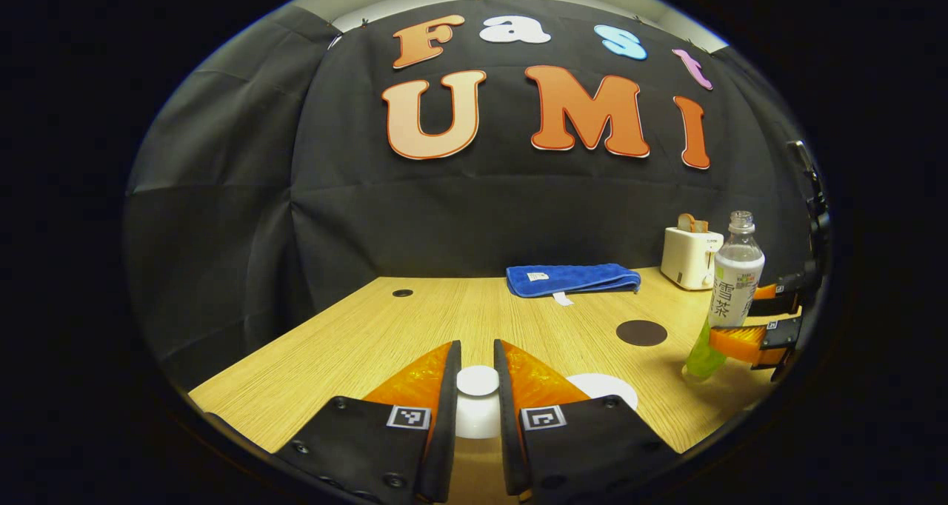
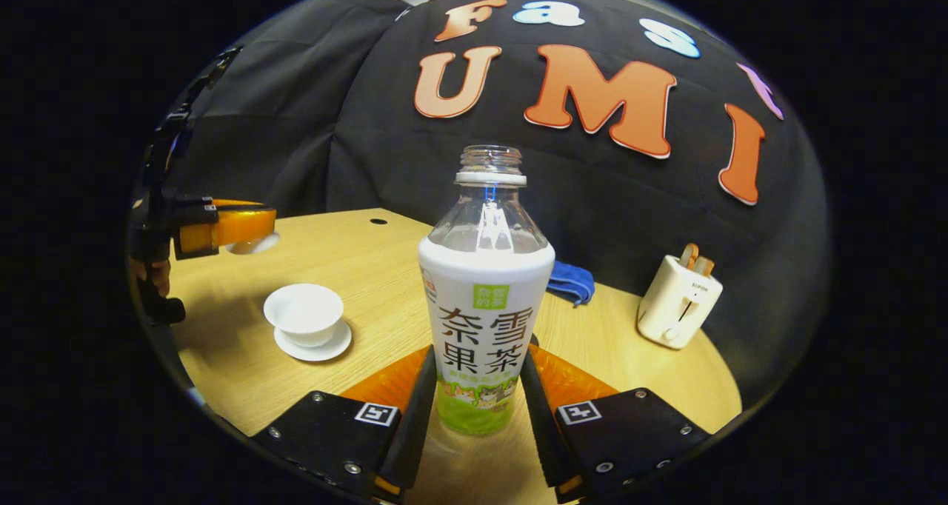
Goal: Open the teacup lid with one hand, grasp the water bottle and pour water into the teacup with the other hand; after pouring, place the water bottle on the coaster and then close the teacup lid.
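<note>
Left gripper point(image 1: 477, 386): jaws clamped on the lid point(image 1: 477, 381), held above the surface point(image 1: 355, 335).
Right gripper point(image 2: 478, 394): jaws clamped on the lower part of the bottle point(image 2: 485, 320), which stood upright, uncapped.
Teacup point(image 2: 304, 312): open, on its saucer point(image 2: 315, 349), left of the bottle.
Coaster point(image 1: 641, 332): dark disc near the bottle.
Behind: towel point(image 1: 572, 278), toaster point(image 2: 678, 298).

Clear glossy plastic bottle point(image 2: 485, 298), glazed white teacup point(image 2: 304, 313), matt wood-grain table point(image 2: 355, 261), plush towel point(image 1: 572, 278).

Recording booth: black cloth wall point(image 1: 459, 209), wooden table point(image 1: 415, 327), toaster point(image 2: 678, 298).
</note>
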The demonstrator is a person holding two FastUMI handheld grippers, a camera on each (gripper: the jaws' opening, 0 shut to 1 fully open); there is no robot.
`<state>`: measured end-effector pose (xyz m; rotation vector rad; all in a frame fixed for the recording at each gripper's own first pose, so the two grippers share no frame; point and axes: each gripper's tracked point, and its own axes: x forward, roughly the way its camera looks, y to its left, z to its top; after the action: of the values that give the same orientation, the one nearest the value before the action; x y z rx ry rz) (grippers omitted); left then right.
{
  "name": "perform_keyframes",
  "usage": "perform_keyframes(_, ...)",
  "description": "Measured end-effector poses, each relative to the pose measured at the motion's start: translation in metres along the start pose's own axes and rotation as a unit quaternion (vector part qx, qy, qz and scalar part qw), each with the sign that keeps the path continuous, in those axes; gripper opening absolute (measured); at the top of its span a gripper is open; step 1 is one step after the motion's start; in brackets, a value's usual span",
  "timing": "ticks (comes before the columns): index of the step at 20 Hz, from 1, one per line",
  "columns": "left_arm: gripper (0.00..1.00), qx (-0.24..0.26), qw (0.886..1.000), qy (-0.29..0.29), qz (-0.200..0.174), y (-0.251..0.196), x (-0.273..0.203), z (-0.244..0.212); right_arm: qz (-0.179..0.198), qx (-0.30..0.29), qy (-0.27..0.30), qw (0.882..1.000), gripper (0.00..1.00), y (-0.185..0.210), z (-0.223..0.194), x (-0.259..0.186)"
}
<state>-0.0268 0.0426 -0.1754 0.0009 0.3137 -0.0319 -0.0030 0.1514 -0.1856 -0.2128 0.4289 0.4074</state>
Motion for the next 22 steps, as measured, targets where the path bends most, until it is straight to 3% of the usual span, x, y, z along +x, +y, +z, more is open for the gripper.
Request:
perform_keyframes(7, 0.29, -0.006, 1.0, 0.009, 0.018, 0.024, -0.006, -0.01, -0.054, -0.146, -0.001, 0.988, 0.64, -0.02, 0.022, 0.007)
perform_keyframes(8, 0.29, -0.007, 1.0, 0.009, 0.02, 0.027, -0.008, -0.011, -0.059, -0.163, -0.002, 0.985, 0.67, -0.019, 0.023, 0.008)
perform_keyframes(10, 0.3, -0.008, 1.0, 0.011, 0.023, 0.031, -0.012, -0.015, -0.07, -0.199, -0.004, 0.977, 0.64, -0.019, 0.028, 0.011)
perform_keyframes(14, 0.3, -0.007, 0.999, 0.014, 0.028, 0.04, -0.015, -0.023, -0.093, -0.281, -0.014, 0.955, 0.64, -0.017, 0.038, 0.016)
perform_keyframes(22, 0.3, -0.014, 0.999, 0.024, 0.029, 0.049, -0.019, -0.036, -0.12, -0.429, -0.04, 0.894, 0.64, -0.003, 0.051, 0.023)
